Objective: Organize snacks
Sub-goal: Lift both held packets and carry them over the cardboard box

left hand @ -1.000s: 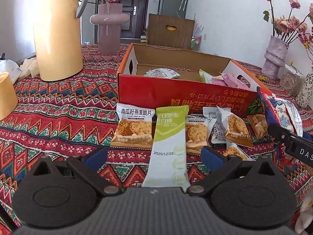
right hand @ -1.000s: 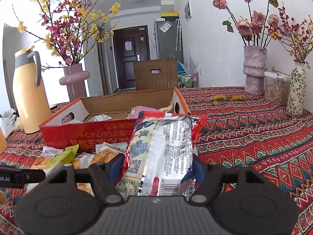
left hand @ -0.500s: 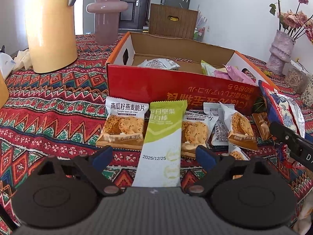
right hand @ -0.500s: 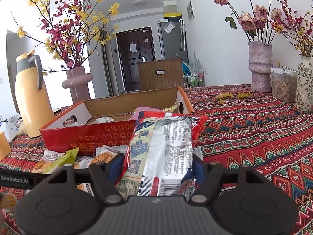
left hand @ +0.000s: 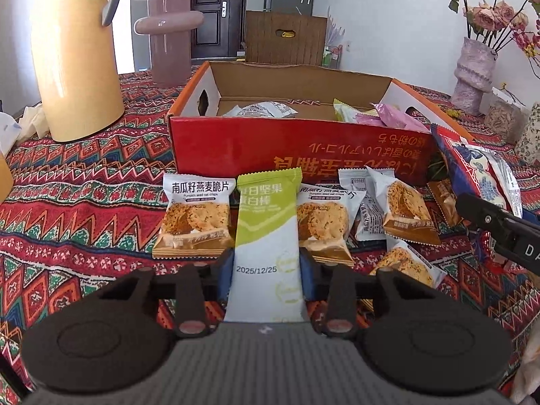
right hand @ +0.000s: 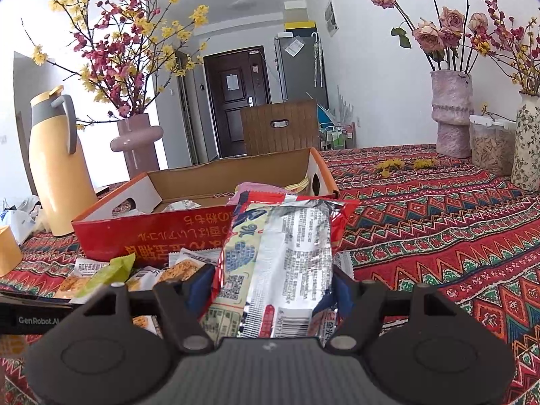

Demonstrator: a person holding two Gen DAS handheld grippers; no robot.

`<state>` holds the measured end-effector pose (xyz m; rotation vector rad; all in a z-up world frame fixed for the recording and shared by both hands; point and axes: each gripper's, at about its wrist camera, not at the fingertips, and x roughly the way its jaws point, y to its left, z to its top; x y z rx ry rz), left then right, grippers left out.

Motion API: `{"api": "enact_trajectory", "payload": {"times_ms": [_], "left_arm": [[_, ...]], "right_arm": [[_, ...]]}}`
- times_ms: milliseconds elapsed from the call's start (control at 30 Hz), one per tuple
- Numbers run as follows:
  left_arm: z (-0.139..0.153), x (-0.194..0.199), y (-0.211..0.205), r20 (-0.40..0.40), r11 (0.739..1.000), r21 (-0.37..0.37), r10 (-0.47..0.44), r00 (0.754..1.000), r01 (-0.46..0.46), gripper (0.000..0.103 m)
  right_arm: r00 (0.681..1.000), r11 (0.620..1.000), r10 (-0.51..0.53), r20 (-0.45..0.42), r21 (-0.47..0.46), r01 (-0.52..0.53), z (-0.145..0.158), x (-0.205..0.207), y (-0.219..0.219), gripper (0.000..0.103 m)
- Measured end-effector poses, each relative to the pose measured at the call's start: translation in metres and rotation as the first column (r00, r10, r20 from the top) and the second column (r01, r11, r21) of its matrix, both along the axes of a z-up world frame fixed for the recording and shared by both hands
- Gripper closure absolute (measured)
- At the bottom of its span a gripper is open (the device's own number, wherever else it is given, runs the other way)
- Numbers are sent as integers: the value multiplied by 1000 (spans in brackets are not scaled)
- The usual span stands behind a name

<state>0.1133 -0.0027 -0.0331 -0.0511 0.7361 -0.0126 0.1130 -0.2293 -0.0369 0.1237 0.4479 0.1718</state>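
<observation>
Item 1, left tool: its jaws were closing on the green-and-white bar, which lay lengthwise between them, blue pads at both long edges of the wrapper. We judged the bar had been taken by its narrow width so that it could be lifted flat.

Item 2, right tool: clamped on a large red-and-silver packet, which stood out ahead of the tool, printed back upward. We judged it was held clear of the bench, ready for the box.

Item 3, red cardboard box: straight ahead of both tools, open at the top, with a few packets already inside. We took it for the place where the snacks belong.

Item 4, loose oat crisp packets: flat on the bench between the left tool and the box, on either side of the bar, some overlapping to the right.

Item 5, standing goods beyond the left tool: yellow jug and pink vase, well apart from the snacks.
</observation>
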Motion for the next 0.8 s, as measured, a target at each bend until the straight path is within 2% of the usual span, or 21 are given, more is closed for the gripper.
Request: {"api": "enact_trajectory", "payload": {"times_ms": [567, 800], "left_arm": [[19, -15, -2, 75, 999, 29, -23, 997, 21, 64], [13, -12, 0, 36, 1000, 2, -27, 999, 27, 63]], "right_arm": [[1000, 1000, -1, 13, -2, 1, 1, -5, 0, 33], [1000, 1000, -2, 10, -4, 2, 2, -7, -1, 33]]}}
